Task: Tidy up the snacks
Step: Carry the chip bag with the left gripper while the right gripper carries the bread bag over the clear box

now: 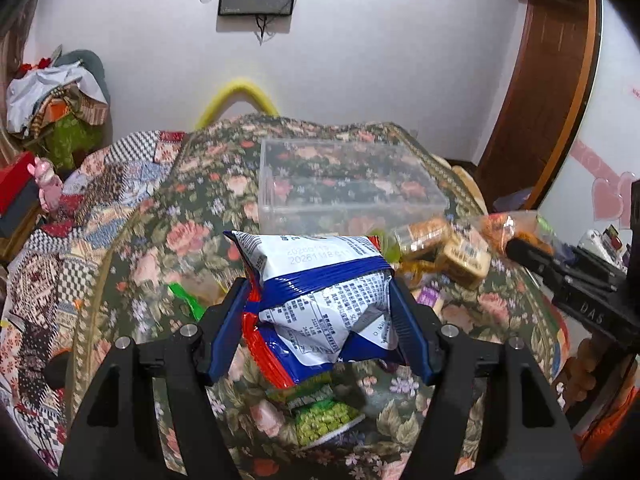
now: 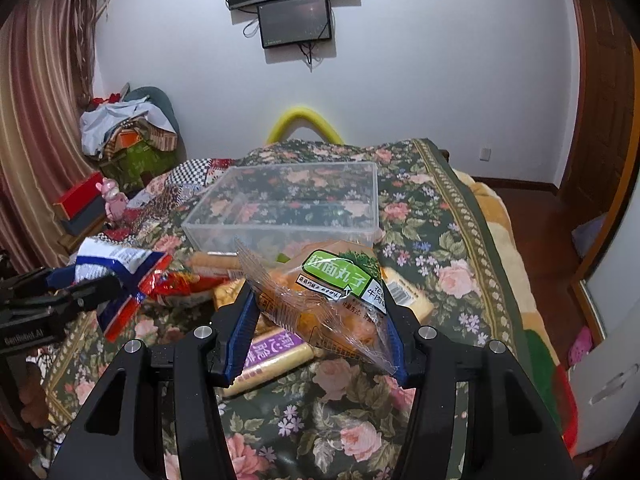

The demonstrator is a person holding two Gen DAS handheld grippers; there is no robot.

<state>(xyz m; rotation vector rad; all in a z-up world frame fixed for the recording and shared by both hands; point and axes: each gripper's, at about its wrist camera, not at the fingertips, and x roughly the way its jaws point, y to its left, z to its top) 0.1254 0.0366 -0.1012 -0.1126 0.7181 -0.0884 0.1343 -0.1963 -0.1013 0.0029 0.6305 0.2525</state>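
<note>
My left gripper (image 1: pixel 318 286) is shut on a white, blue and red snack bag (image 1: pixel 320 292), lifted off the floral bedspread. From the right wrist view that same bag (image 2: pixel 120 276) hangs at the left in the left gripper (image 2: pixel 82 284). My right gripper (image 2: pixel 318 300) is shut on a clear bag of orange snacks with a green label (image 2: pixel 332 296), also raised. In the left wrist view the right gripper (image 1: pixel 516 246) comes in from the right, holding that bag (image 1: pixel 500 228). An empty clear plastic box (image 1: pixel 344 184) (image 2: pixel 292 204) stands on the bed just beyond both bags.
Loose snacks lie on the floral bedspread (image 2: pixel 440 240): a green pea packet (image 1: pixel 324 416), biscuit packs (image 1: pixel 444 244), a purple-labelled yellow bar (image 2: pixel 272 356) and a red packet (image 2: pixel 180 284). A patchwork quilt (image 1: pixel 100 200) lies left; clutter and a curtain (image 2: pixel 36 120) stand beyond.
</note>
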